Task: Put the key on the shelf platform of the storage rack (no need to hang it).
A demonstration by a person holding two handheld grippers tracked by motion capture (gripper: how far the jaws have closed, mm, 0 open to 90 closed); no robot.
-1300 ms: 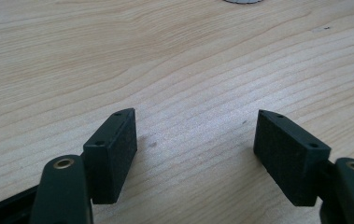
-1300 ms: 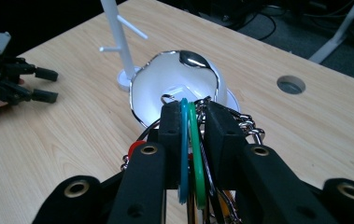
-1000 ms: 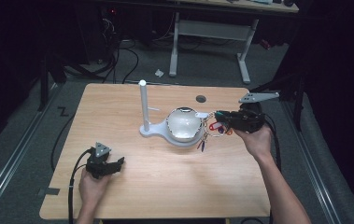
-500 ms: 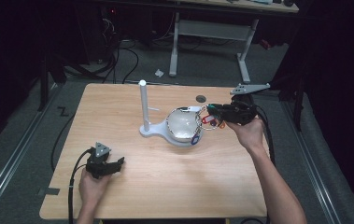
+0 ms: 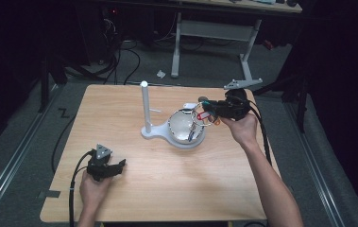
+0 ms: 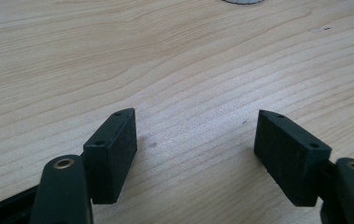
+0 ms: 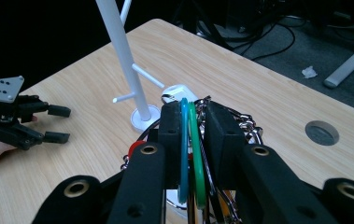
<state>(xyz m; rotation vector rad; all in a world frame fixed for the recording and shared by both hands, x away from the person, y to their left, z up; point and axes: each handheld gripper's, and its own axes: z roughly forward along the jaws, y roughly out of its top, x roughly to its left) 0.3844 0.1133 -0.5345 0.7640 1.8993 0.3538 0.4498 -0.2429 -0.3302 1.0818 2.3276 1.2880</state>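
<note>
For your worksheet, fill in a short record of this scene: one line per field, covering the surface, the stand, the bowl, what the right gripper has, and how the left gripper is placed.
Surface: wooden table
Stand: white post with side pegs, upright on a round foot, beside the bowl
Bowl: white bowl, near the table's middle
Right gripper: shut on a bunch of key rings, teal and green rings between its pads, chain and red tag hanging, above the bowl's edge
Left gripper: open, nothing between its jaws, low over the table's near left part

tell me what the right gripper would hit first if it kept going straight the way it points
Probably the white stand's upright post: the right gripper, shut on the key rings, points roughly at it, though depth is unclear.
</note>
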